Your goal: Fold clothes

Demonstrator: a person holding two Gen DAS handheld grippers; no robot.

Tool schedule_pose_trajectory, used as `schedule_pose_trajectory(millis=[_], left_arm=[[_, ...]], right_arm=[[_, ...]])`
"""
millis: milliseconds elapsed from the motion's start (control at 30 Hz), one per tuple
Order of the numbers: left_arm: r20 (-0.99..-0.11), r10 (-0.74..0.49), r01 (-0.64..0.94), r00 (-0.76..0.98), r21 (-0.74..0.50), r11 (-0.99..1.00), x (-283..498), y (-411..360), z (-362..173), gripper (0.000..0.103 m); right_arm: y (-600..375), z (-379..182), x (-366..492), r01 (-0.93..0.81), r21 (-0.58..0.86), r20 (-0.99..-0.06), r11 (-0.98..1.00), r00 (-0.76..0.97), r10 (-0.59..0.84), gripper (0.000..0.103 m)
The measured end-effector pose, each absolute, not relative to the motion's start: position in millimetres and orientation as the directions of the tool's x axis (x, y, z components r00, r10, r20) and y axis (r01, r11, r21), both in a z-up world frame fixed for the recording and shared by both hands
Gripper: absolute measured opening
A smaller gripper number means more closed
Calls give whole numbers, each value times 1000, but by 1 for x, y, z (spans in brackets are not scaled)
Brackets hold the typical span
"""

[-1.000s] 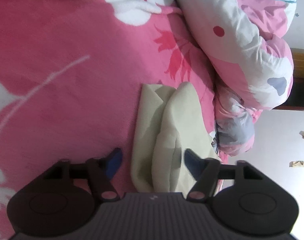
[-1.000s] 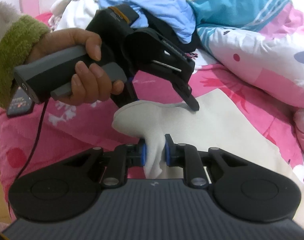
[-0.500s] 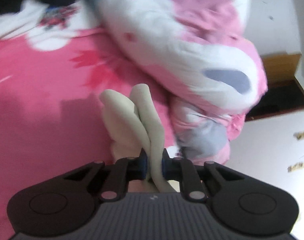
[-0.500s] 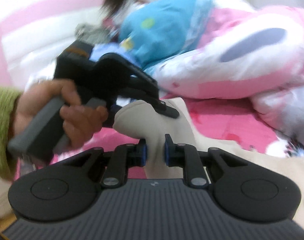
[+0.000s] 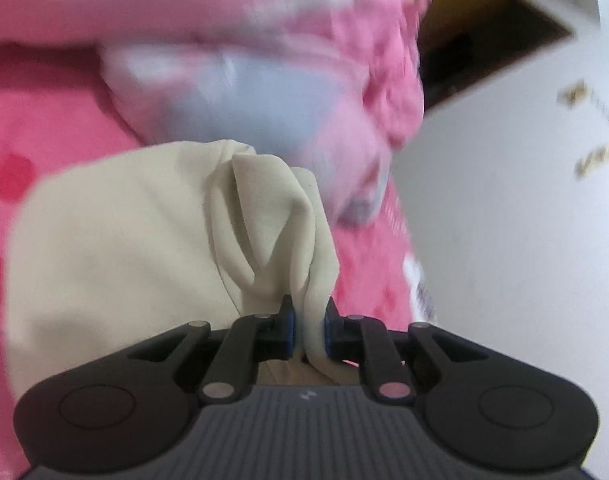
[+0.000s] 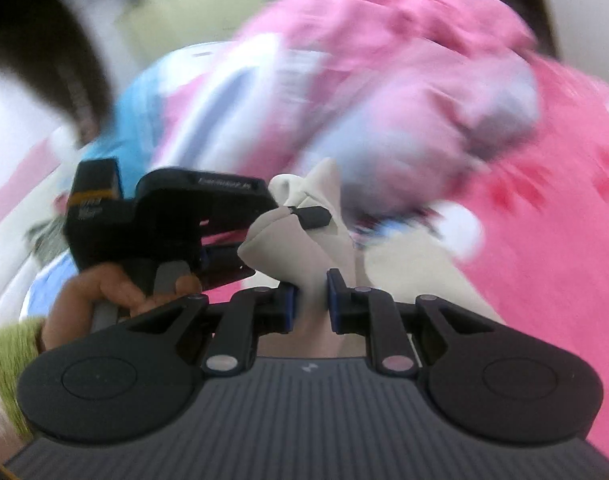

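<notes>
Both grippers were clamped on the same cream garment (image 5: pixel 116 248). On the left wrist view, my left gripper (image 5: pixel 307 330) pinched a bunched fold at lower centre, blue pads pressing the cloth from either side; the rest spread to the left over the pink blanket (image 5: pixel 44 120). On the right wrist view, my right gripper (image 6: pixel 310 304) held another gathered fold at centre frame. Left of it, a hand (image 6: pixel 104 300) with a green cuff (image 6: pixel 14 344) carried the other gripper, its finger lying against the cloth. Blurred pink-and-white bedding (image 6: pixel 384 80) filled the upper frame.
</notes>
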State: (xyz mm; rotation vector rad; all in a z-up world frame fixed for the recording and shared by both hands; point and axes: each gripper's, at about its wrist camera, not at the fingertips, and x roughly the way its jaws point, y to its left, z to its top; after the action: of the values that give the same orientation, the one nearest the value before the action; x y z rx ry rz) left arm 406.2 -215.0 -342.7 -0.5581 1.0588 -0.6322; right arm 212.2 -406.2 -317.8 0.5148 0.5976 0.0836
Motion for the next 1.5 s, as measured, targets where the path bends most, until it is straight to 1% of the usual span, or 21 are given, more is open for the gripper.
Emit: schedule_pose_trajectory(millis=[67,133,167,200,300,367,433,567,600,633,733,833,900,1000,1100,1167,1200,1233,1300,1400,1500], left_arm=[[-654,-697,229,294,-660,715,403,-239,-360,24],[-675,-695,206,247,-664,718,399,-245,-371,39],[-668,-702,200,247,-674,711,396,-242,-369,39],[-648,-715,197,261,-689,697,391,-234,-362,40],[-654,-674,204,343,-649,733,371,-201,-335,53],[-660,-636,206,400,-611,764,357,-178,-316,53],[-712,-553,201,433,-522,829,343,-162,-311,53],[-826,-364,204,430,-305,930,314,-147,-330,54],[-849,-331,211,413,-265,941,309,-148,-340,54],[-857,-314,212,409,-246,946,304,-150,-346,56],[-854,-299,182,425,-242,953,292,-150,-358,57],[-842,-313,108,439,-297,949,288,-145,-366,57],[-835,-315,101,450,-303,948,287,-145,-368,57],[-827,-307,132,471,-278,952,284,-146,-369,57],[-823,-292,171,487,-239,956,280,-149,-369,58],[-815,-310,182,489,-252,950,278,-148,-374,64],[-814,-330,184,478,-275,944,277,-148,-377,67],[-811,-335,180,481,-282,942,276,-148,-377,67],[-800,-338,181,495,-286,941,274,-147,-370,63],[-779,-380,176,498,-339,924,272,-142,-366,63],[-779,-398,167,484,-365,916,267,-145,-375,64]], right_arm=[[-433,-343,207,162,541,-552,825,809,203,14],[-456,-374,203,252,616,-583,746,783,216,14],[-467,-390,201,293,654,-592,697,773,230,14],[-479,-403,197,330,699,-588,634,770,248,14],[-505,-427,187,376,828,-522,417,788,326,13],[-509,-421,185,336,863,-473,379,801,367,12],[-510,-412,185,302,871,-452,387,800,395,11],[-520,-435,192,343,848,-502,405,763,406,12],[-525,-447,191,362,845,-515,393,748,419,16],[-531,-458,191,381,846,-523,374,733,436,25],[-552,-463,186,416,858,-514,302,699,498,28],[-569,-414,181,388,786,-596,482,683,421,30],[-562,-366,192,284,666,-645,690,684,342,30],[-510,-322,236,-33,470,-654,882,658,373,29],[-445,-327,262,-341,249,-709,907,574,410,24],[-427,-372,272,-386,108,-815,916,494,304,20],[-428,-397,273,-392,69,-846,917,465,262,21],[-430,-416,273,-397,43,-865,917,445,233,21],[-430,-406,277,-394,52,-871,918,432,235,20],[-418,-366,282,-415,-31,-864,909,469,184,19],[-404,-323,297,-442,8,-792,897,545,276,19]])
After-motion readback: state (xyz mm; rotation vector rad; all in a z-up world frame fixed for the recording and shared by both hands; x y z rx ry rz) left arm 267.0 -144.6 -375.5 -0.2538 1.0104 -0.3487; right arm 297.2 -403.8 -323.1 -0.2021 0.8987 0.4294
